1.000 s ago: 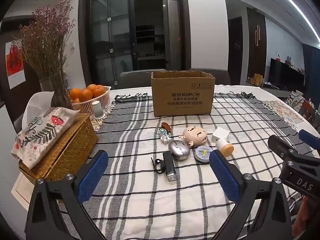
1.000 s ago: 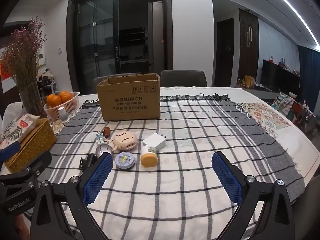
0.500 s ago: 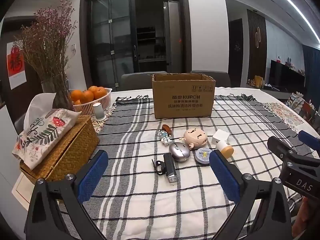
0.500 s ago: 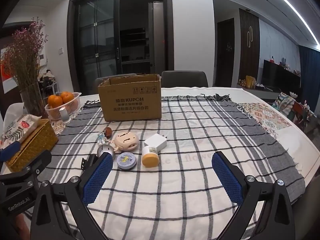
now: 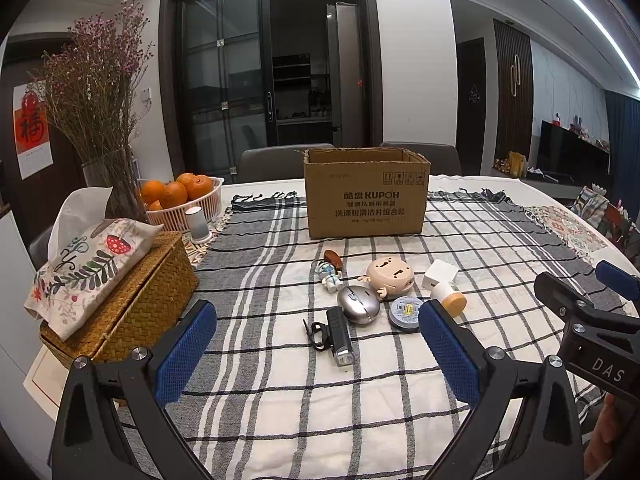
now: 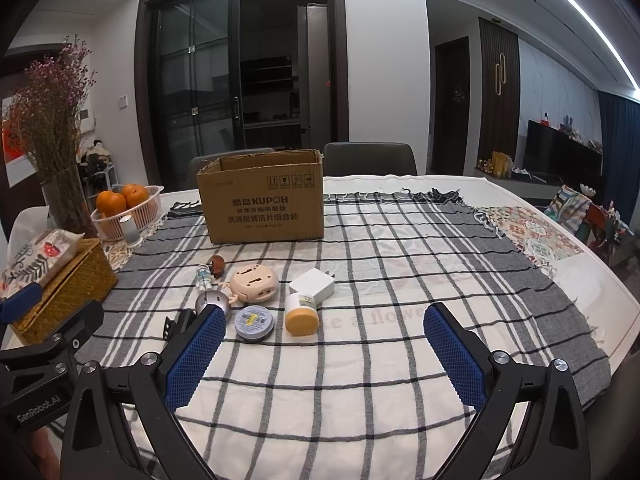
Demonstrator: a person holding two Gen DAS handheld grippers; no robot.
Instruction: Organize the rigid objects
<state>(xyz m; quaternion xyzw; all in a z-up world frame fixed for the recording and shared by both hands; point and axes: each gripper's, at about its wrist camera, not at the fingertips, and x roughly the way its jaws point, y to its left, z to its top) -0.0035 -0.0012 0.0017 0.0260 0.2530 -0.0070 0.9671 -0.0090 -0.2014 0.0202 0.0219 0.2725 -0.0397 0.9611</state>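
The surface [image 6: 580, 280] carried a checked cloth [image 6: 360, 360], and toward its far side stood an open cardboard box [image 5: 366, 196], the likely home for the loose items. To the left sat a woven tissue box [image 5: 132, 300] and a basket of oranges [image 5: 180, 196], well apart from the work.

Both tools hovered low at the near edge. The left hand-held gripper [image 5: 316, 354] was spread wide and empty; the right hand-held gripper [image 6: 324, 352] was likewise wide and held nothing.

The task's things lay clustered between the box and the grippers, none yet in the box: a round cream gadget [image 5: 390, 274], a silver mouse [image 5: 358, 305] just beside it, a black flashlight [image 5: 339, 336] nearest the left gripper, a white charger [image 6: 313, 282], a small jar with an orange cap [image 6: 301, 315], a round tin [image 6: 254, 322], and a little figurine [image 5: 329, 276] with a brown keychain [image 5: 333, 258].

The crowding looked like the main hazard: wide fingers closing on one piece could knock its neighbours. The domed mouse might squirt out, and the jar, lying on its side, could roll.
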